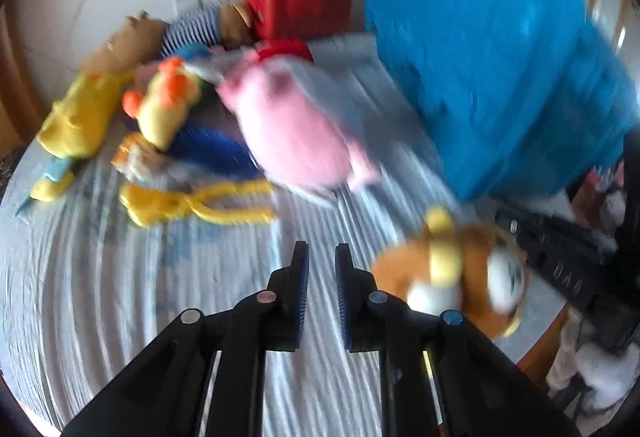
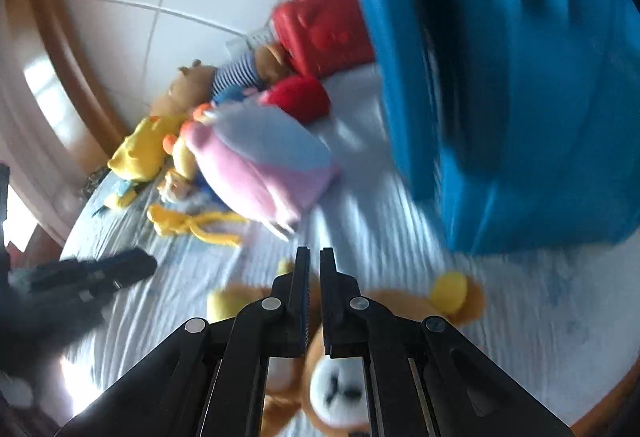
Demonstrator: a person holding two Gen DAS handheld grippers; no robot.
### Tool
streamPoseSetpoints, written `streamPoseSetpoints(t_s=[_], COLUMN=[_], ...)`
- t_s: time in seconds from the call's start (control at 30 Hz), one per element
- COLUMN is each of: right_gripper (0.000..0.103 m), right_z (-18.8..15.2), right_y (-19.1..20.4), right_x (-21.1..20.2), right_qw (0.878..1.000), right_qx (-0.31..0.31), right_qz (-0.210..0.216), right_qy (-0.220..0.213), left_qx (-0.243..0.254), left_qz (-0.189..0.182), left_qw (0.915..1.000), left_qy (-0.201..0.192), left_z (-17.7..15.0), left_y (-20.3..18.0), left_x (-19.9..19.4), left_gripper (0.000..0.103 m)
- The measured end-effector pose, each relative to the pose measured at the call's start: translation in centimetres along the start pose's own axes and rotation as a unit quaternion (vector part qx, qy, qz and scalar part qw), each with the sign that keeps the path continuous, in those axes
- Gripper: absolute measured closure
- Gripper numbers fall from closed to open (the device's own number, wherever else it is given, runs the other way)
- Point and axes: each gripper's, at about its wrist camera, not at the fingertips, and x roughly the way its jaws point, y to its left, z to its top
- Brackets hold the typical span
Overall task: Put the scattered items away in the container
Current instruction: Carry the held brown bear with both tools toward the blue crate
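A: So, where do the 2 tools stand?

B: Left hand-held gripper point(image 1: 321, 257) is narrowed with nothing between its fingers, over the striped bed cover point(image 1: 120, 297). Right hand-held gripper point(image 2: 315, 261) is closed and empty too, above the brown bear plush point(image 2: 340, 389).

A: And the container?

B: Blue bin point(image 1: 492, 69) sits on the bed to the right (blurred). Beside it lie a pink plush point(image 1: 288, 133), a red toy case point(image 1: 298, 1) and yellow toys point(image 1: 80, 117), all outside the bin.
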Motion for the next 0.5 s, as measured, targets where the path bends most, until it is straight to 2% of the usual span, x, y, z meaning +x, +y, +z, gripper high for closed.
streamPoseSetpoints(t_s=[0.07,0.1,0.17,0.2,0.23,0.33,0.43,0.47,0.5], right_gripper=[0.098,0.098,0.098,0.097,0.097,0.095,0.091,0.086,0.075], right_z=[-0.1,0.0,0.0,0.1,0.3,0.2,-0.2,-0.4,-0.6], right_y=[-1.0,-1.6,-2.4,-2.7,-3.1,-4.0,-4.6,-4.8,-5.1], right_x=[-0.2,-0.4,-1.1,-1.4,-1.8,-2.6,-3.2,-3.3,-3.5], right_qw=[1.0,1.0,1.0,1.0,1.0,0.999,0.999,0.998,0.998], right_qx=[-0.009,-0.01,-0.017,-0.02,-0.02,-0.019,-0.026,-0.03,-0.032], right_qz=[-0.004,-0.004,-0.003,0.001,0.007,0.023,0.034,0.037,0.039], right_qy=[0.005,0.008,0.012,0.013,0.015,0.022,0.03,0.032,0.035], left_qx=[0.002,-0.003,-0.012,-0.012,-0.011,-0.03,-0.048,-0.054,-0.061], left_qz=[0.004,0.003,0.003,0.011,0.02,0.034,0.046,0.047,0.045], left_qw=[0.9999,0.9998,0.9997,0.9997,0.9996,0.9988,0.9977,0.9974,0.9971], left_qy=[0.011,0.018,0.021,0.018,0.016,0.019,0.012,0.006,-0.002], left_z=[-0.4,-0.5,-0.6,-0.7,-0.9,-1.3,-1.8,-1.9,-2.1], left_y=[-1.1,-1.7,-2.5,-2.9,-3.3,-3.8,-4.1,-4.1,-4.2], left_x=[0.9,1.1,1.1,1.0,0.8,0.5,0.0,-0.3,-0.7], left_gripper=[0.089,0.084,0.069,0.058,0.052,0.043,0.04,0.035,0.021])
